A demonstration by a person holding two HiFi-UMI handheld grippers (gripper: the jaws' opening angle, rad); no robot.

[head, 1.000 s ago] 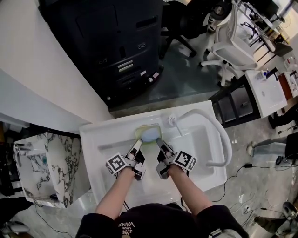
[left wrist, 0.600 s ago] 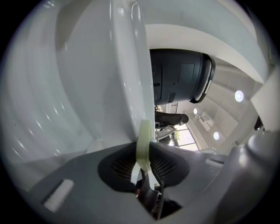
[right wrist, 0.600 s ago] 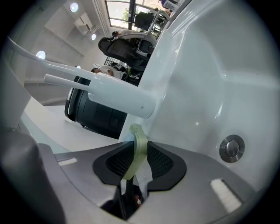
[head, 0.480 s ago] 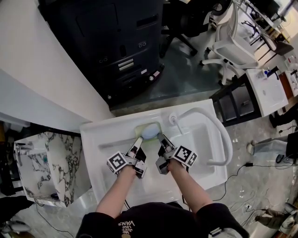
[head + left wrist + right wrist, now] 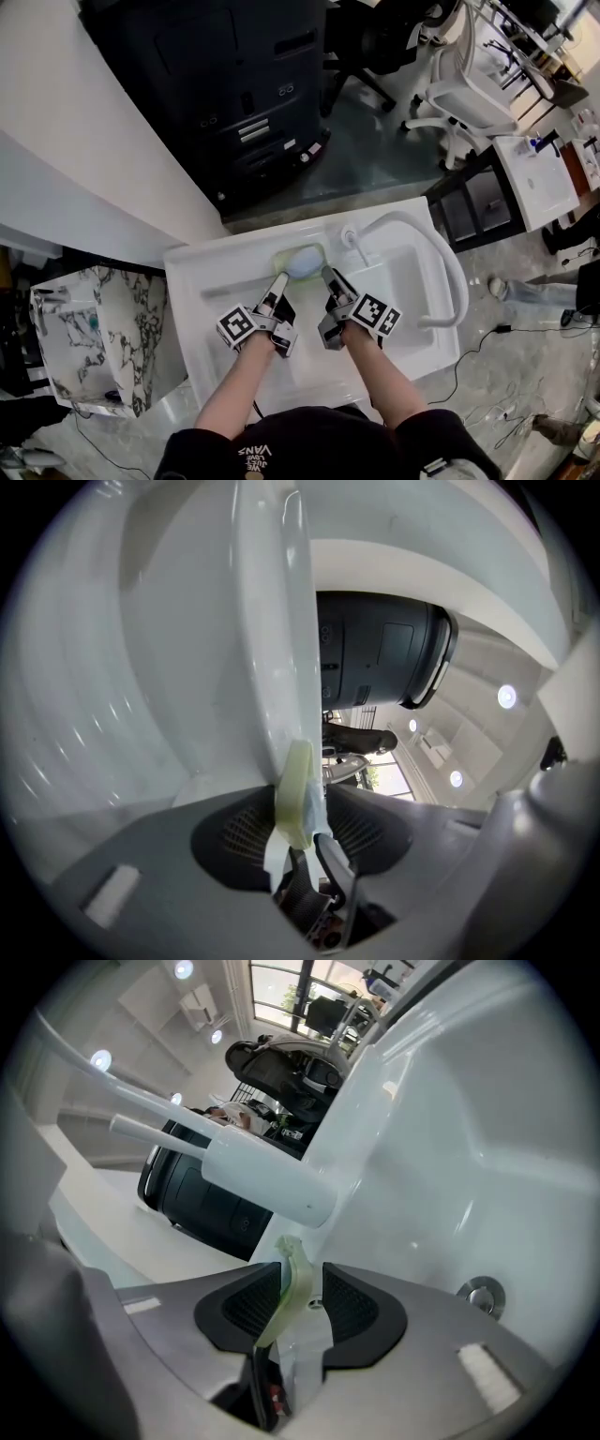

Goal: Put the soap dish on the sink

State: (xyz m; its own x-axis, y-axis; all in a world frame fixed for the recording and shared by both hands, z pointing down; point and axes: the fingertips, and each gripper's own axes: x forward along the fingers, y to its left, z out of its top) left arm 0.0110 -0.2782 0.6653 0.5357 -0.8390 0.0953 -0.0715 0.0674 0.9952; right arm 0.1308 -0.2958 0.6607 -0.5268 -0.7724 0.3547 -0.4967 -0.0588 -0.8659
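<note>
**Dish on the ledge, both grips let go**

The left gripper [image 5: 278, 284] and right gripper [image 5: 329, 278], grey with ribbed black pads, have just been opening. Each now stands wide, with the thin rim of the pale yellow-green, rounded-rectangular plastic soap dish [image 5: 300, 262] loose between its jaws. The dish lies just ahead of both, equally near, its long axis crosswise. It appears to rest on the back ledge of the glossy white sink [image 5: 187, 274], just beside the white curved faucet [image 5: 348, 238]. Backing straight out looks like the next move.

Soap dish [image 5: 302, 262] on sink [image 5: 202, 281] ledge
</note>
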